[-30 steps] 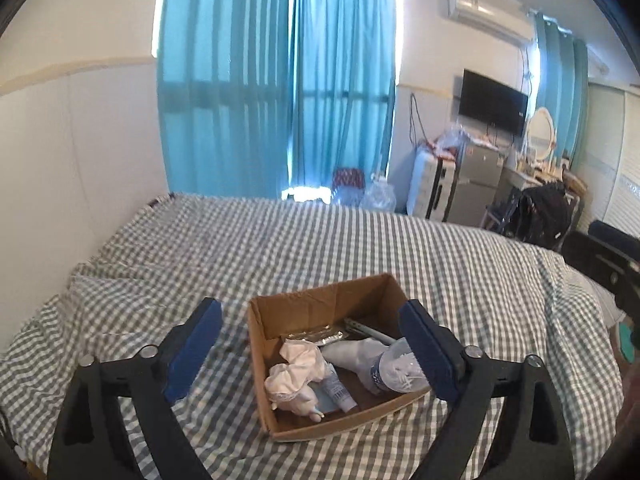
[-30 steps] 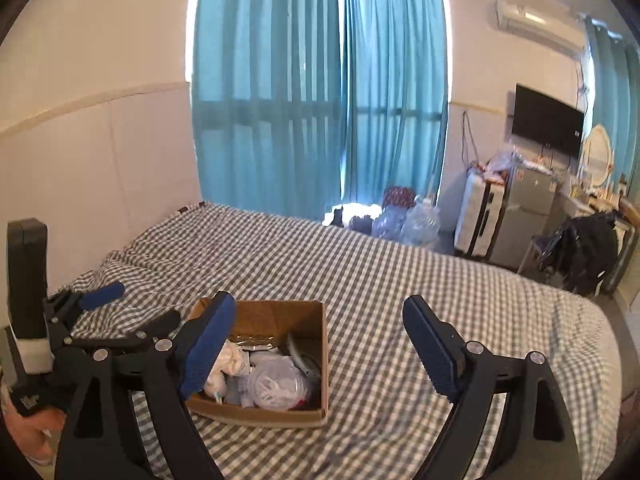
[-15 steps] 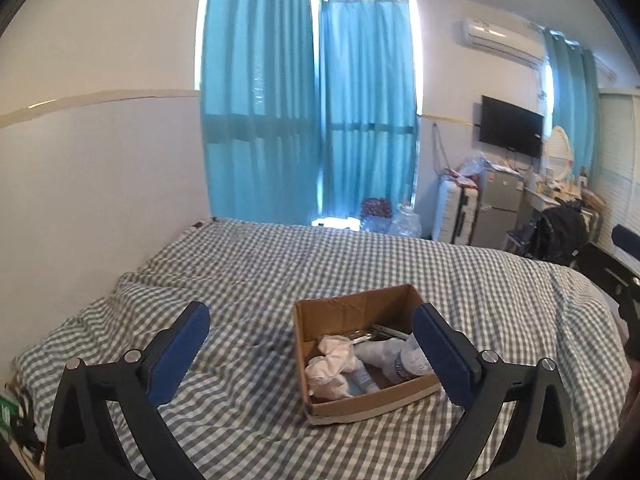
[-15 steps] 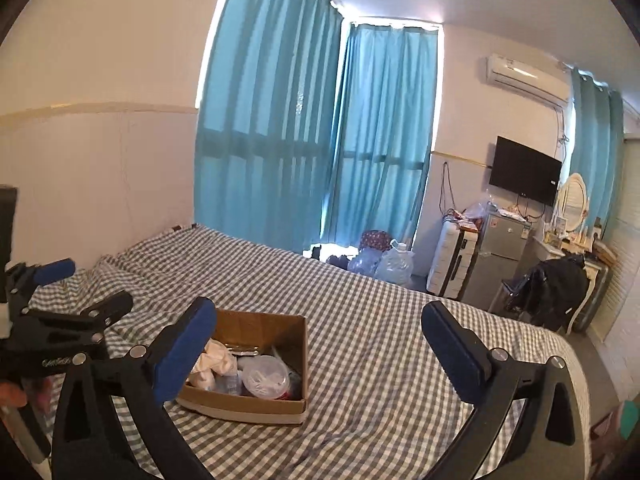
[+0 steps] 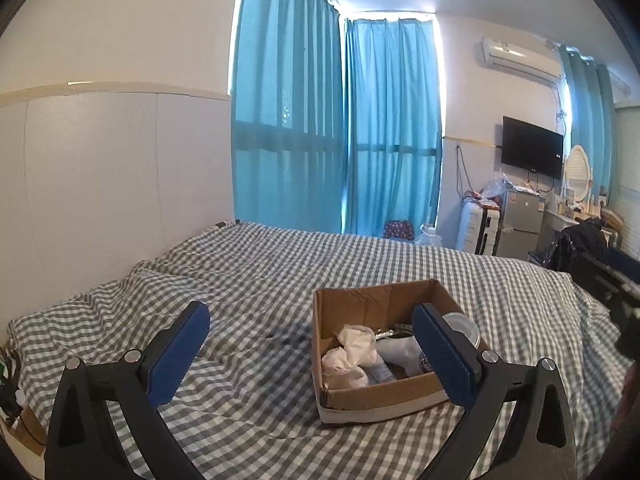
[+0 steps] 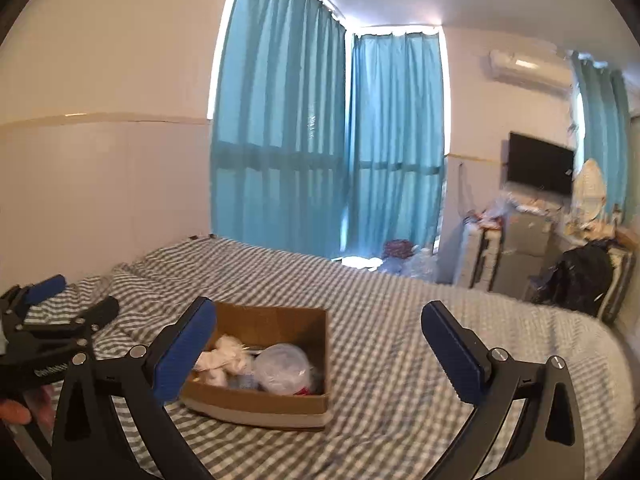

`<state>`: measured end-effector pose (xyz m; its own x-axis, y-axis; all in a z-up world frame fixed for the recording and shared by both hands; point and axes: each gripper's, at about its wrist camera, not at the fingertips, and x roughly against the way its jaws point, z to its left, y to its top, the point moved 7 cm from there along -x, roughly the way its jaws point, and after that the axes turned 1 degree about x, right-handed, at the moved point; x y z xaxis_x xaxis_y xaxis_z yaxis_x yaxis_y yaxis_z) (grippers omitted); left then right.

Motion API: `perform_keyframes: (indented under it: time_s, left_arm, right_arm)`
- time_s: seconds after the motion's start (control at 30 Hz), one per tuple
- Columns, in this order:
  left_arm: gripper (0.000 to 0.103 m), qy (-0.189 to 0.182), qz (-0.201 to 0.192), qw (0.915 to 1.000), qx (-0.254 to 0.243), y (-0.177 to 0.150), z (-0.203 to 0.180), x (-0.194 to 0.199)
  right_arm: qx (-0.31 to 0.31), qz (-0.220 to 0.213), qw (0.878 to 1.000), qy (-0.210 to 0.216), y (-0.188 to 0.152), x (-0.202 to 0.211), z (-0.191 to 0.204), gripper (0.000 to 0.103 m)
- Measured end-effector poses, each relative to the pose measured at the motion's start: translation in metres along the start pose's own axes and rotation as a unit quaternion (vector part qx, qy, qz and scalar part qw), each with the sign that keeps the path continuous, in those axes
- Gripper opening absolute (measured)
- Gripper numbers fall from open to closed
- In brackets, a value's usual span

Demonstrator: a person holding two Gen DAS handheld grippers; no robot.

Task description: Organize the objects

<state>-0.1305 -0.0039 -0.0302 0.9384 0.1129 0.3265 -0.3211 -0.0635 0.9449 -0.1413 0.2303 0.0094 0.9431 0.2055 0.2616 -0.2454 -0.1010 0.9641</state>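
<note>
1. The left gripper (image 5: 308,346) hangs with its jaws spread wide and nothing in them; the cardboard box (image 5: 380,308) sits ahead and to its right, low on the bed
2. In the box lie crumpled white cloth (image 5: 352,350) and a clear plastic container (image 6: 282,366)
3. The right gripper (image 6: 316,344), also spread and holding nothing, has the box ahead and to its left; neither looks clearly nearer
4. The checked bedsheet (image 5: 280,264) is soft and rumpled; blue curtains (image 5: 340,128) hang behind
</note>
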Motion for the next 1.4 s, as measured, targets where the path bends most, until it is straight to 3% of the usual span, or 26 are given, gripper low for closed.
perform_keyframes:
  time_s: [0.23, 0.4, 1.4]
  left_arm:
    - [0.103, -0.007, 0.023, 0.9997, -0.001, -0.011, -0.009, -0.015]
    - [0.103, -0.016, 0.03, 0.9994, -0.011, -0.014, -0.017, -0.014]
    - [0.103, -0.012, 0.046, 0.9988, -0.003, -0.023, -0.017, -0.012]
  right_arm:
    - [0.02, 0.045, 0.999, -0.018, -0.034, -0.032, 0.001, 0.103]
    - [-0.003, 0.048, 0.999, -0.018, -0.039, -0.034, -0.009, 0.103]
    - [0.009, 0.058, 0.998, -0.027, -0.046, -0.038, -0.009, 0.103]
